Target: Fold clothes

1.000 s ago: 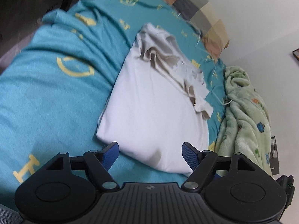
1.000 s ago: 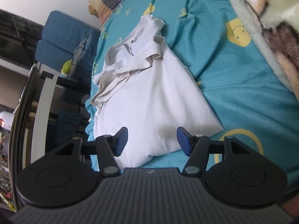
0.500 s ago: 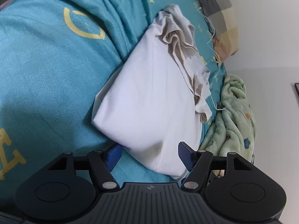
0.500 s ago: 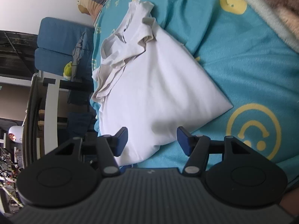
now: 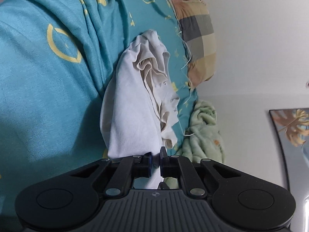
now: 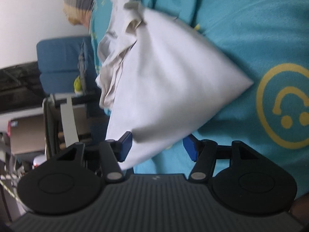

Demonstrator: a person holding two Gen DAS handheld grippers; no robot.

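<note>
The white shirt [image 5: 133,116] lay half-folded on the bed's teal sheet [image 5: 38,100], its bunched collar end pointing toward the checked pillow [image 5: 199,38]. The left tool [image 5: 155,161] was pressed together on the near hem, a tongue of white cloth pinched between its blue pads and hanging down behind them. The right tool [image 6: 157,147] was spread wide, its pads straddling the other near corner of the shirt [image 6: 166,81] without gripping it.

From where I stood, the worry was the lopsided hold. With only one corner caught, any lift would have dragged the shirt into a twisted rope rather than a clean fold, and the loose sleeves near the collar looked ready to spill out. The left pinch also seemed to hold several layers; if it held only the top one, the fold beneath would have peeled open. The right view was blurred, so a hasty closing might have missed the edge or nipped the sheet with it. The green fleece blanket [image 5: 202,133] sat just beside the shirt and could have snagged.
</note>
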